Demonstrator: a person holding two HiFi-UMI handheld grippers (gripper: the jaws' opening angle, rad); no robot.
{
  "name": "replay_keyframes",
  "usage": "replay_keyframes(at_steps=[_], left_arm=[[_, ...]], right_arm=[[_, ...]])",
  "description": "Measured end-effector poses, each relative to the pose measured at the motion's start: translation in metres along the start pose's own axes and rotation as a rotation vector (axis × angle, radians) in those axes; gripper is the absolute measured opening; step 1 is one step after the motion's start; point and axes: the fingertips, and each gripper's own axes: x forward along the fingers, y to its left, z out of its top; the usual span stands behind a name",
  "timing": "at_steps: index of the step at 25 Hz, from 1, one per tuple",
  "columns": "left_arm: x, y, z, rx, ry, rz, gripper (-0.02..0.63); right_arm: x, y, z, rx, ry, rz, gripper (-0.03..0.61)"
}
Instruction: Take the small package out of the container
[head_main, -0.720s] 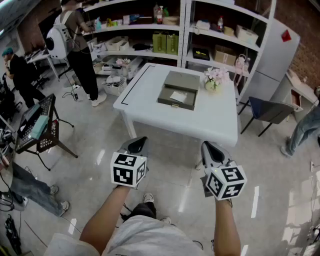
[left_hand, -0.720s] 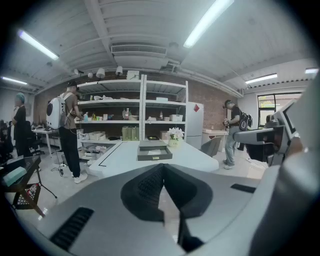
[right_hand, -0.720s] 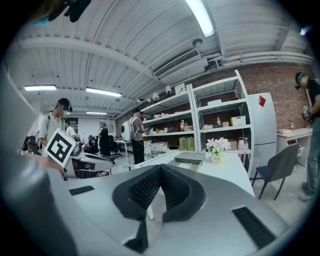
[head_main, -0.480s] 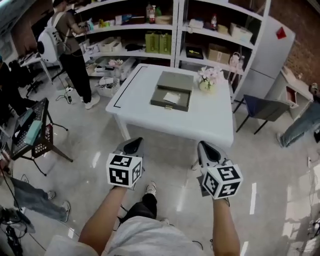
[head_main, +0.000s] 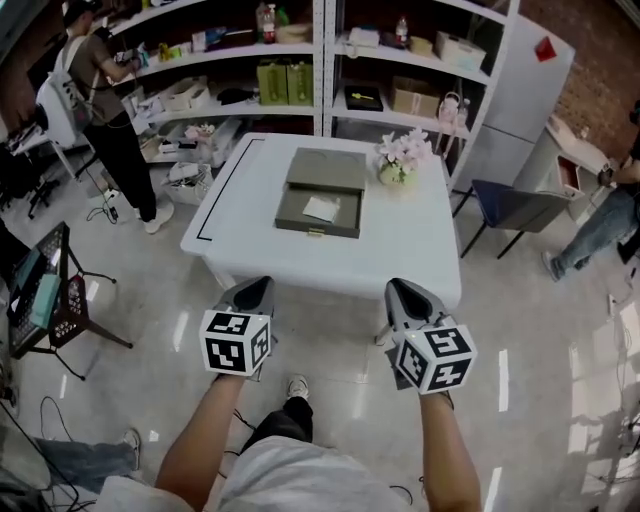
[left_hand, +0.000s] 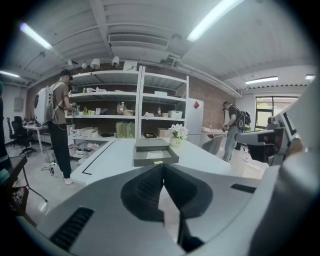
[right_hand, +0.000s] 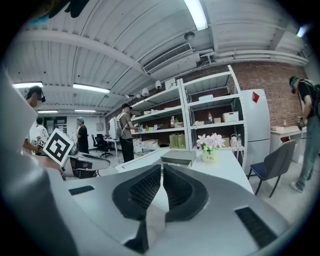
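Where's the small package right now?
Head view: the small package lies inside the open grey container on the white table, left of the flower pot.

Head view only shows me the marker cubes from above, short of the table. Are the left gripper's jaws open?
Observer: No. In the left gripper view the left gripper has its jaws together at the tips, nothing between them.
Operator: And the right one?
Observer: Same: the right gripper is shut and empty in its own view.
Operator: What do they face?
Observer: Both look along their jaws at the open grey container on the white table.
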Motion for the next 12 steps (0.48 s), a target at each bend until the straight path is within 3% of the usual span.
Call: replay_keyframes(at_steps=[12], left_arm=[[0.078, 0.061, 0.025, -0.007, 0.057, -0.011, 0.003]], right_arm=[[0.099, -0.04, 0.016, 0.037, 0.051, -0.027, 0.055]])
